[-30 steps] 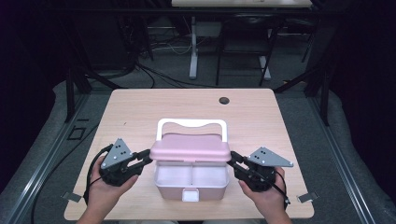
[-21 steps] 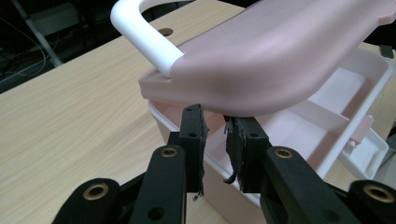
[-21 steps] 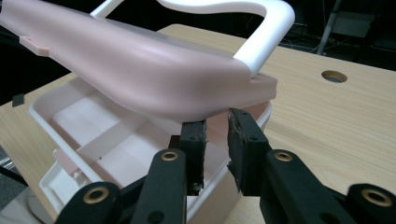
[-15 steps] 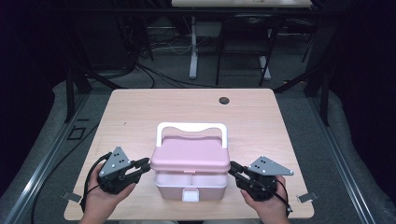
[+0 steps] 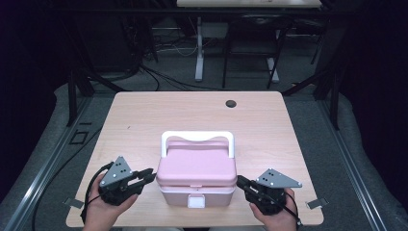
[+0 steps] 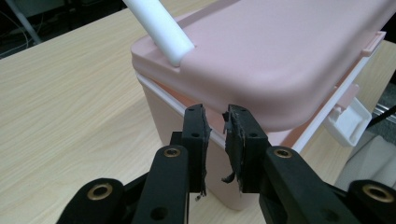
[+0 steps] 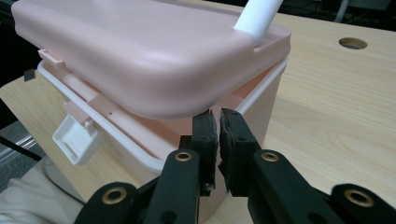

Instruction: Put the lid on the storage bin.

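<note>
A pink box with a pink lid, a white handle and a white front latch stands near the table's front edge. The lid hovers just above the rim, leaving a slit. My left gripper sits at the box's left side, its tips just under the lid's edge, a narrow gap between the pads and nothing in it. My right gripper is at the right side, tips under the lid; its jaws have just been closing, are nearly together, and hold nothing.
The wooden table has a round cable hole at the back. Metal clips jut from its front corners. The latch hangs loose at the box's front. Dark floor, cables and stand legs lie beyond the table.
The lid has come down from tilted up, hiding the box's compartments. Both grippers have sunk with it and drawn a little toward the front edge.
</note>
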